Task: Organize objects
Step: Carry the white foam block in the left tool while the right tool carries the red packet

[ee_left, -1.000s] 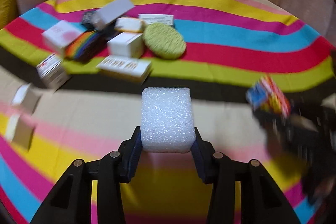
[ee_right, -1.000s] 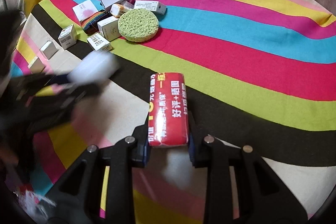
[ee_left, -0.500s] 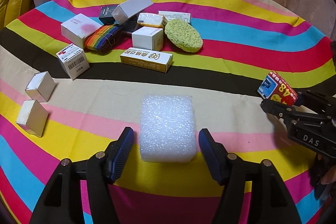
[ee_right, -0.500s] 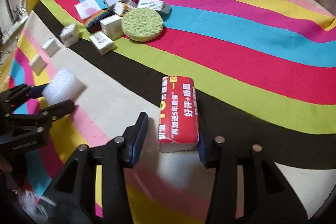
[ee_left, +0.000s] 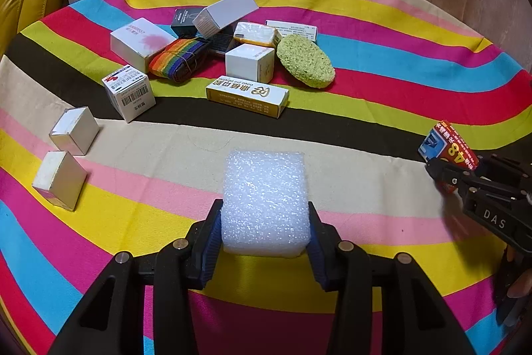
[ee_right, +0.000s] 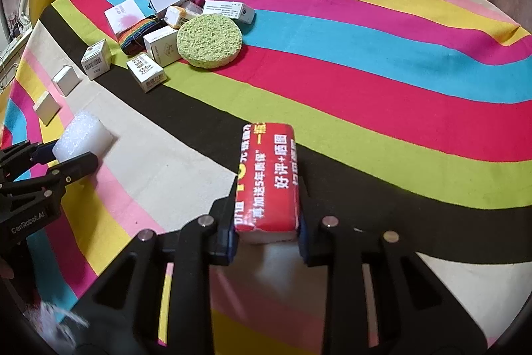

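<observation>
White foam block point(ee_left: 264, 205) | pinched in my left claw point(ee_left: 264, 230), long axis pointing away | red packet point(ee_right: 267, 178) pinched in right claw point(ee_right: 267, 230), likewise | box cluster point(ee_left: 246, 69) lies ahead on table, nearer my left.

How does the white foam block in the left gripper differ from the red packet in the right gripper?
Colour: the foam block is plain white and speckled, while the red packet is glossy with white and yellow print. Shape: the foam block looks squarish and chunky; the red packet looks narrower and longer, with rounded edges. Shared: each is clamped at its sides, the foam block by the left gripper, the red packet by the right gripper, over the striped cloth.
</observation>
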`<move>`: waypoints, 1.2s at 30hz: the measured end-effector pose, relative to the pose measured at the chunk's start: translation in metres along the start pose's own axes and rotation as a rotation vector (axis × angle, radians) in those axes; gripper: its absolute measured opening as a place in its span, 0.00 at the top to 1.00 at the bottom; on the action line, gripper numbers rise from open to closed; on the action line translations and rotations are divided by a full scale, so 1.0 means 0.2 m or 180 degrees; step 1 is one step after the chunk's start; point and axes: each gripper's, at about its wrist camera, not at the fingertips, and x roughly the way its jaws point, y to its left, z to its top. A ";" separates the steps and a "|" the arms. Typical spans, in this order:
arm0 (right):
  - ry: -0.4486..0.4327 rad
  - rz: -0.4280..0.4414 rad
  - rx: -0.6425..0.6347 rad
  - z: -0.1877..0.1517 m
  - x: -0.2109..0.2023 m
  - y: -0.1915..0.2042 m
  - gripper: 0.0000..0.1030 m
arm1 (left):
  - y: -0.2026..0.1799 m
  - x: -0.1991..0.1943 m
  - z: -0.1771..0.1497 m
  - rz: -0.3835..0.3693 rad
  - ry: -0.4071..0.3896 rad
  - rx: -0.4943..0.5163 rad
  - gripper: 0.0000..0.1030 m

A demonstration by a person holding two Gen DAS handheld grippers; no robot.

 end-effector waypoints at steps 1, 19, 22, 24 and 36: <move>0.0000 0.0001 0.0003 0.00 0.00 0.00 0.69 | 0.00 0.00 0.00 -0.0001 -0.0001 -0.0002 0.55; 0.0030 0.0061 0.0466 -0.11 -0.11 0.03 0.69 | 0.10 -0.16 -0.17 -0.0021 -0.0038 -0.0111 0.55; 0.0023 0.0162 0.0480 -0.17 -0.17 0.09 0.69 | 0.14 -0.24 -0.25 -0.0002 -0.0106 -0.0141 0.55; 0.0032 0.0195 0.0416 -0.20 -0.20 0.14 0.69 | 0.17 -0.28 -0.29 -0.0004 -0.0137 -0.0151 0.55; -0.0070 0.0392 -0.0054 -0.27 -0.40 0.42 0.69 | 0.34 -0.57 -0.46 0.0013 -0.0331 -0.0369 0.55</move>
